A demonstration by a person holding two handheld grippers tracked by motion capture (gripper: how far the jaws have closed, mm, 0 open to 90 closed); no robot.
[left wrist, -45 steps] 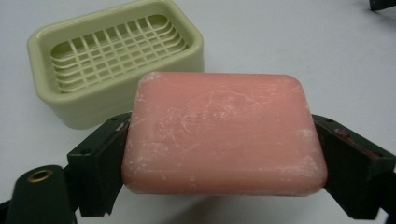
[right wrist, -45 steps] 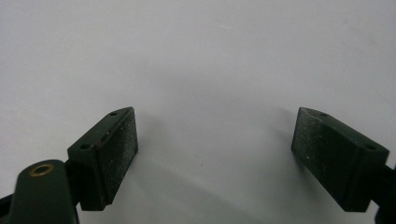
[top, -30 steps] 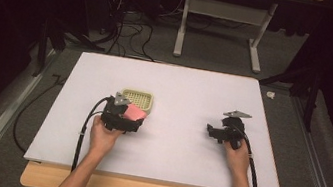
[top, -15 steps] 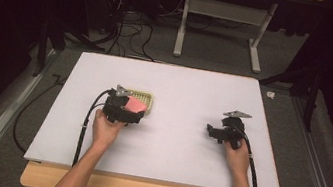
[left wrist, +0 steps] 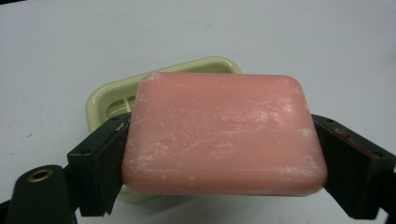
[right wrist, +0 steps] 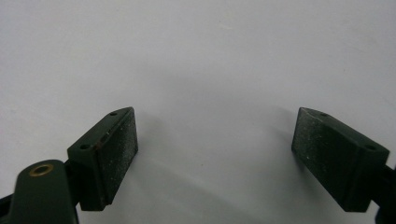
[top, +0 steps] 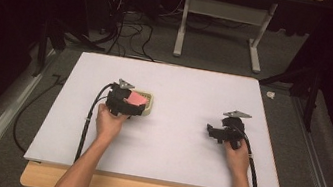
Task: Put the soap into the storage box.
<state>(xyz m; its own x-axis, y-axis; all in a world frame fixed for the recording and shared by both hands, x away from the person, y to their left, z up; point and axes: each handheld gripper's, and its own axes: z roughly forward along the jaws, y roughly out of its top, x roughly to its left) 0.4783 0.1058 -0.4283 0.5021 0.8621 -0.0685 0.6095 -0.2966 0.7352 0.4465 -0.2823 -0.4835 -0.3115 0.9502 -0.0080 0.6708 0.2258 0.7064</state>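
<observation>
While the right gripper [right wrist: 215, 154] is held with jaws wide apart over bare white table [top: 175, 150], a pink soap bar [left wrist: 224, 133] is clamped between the left gripper [left wrist: 219, 158] pads, above the cream soap dish [left wrist: 112, 100], whose rim shows at eleven o'clock.

The left claw [left wrist: 224, 154] has a pink bar of soap [left wrist: 223, 133] clamped between its two black jaws, one pad pressed on each short end. The bar lies flat and level, its broad scuffed face turned up, with whitish streaks across it. Just behind and below the soap sits a pale yellow soap dish [left wrist: 112, 100], its slotted floor showing at the claw's left. Beneath everything spreads the white counter [left wrist: 56, 46].
</observation>
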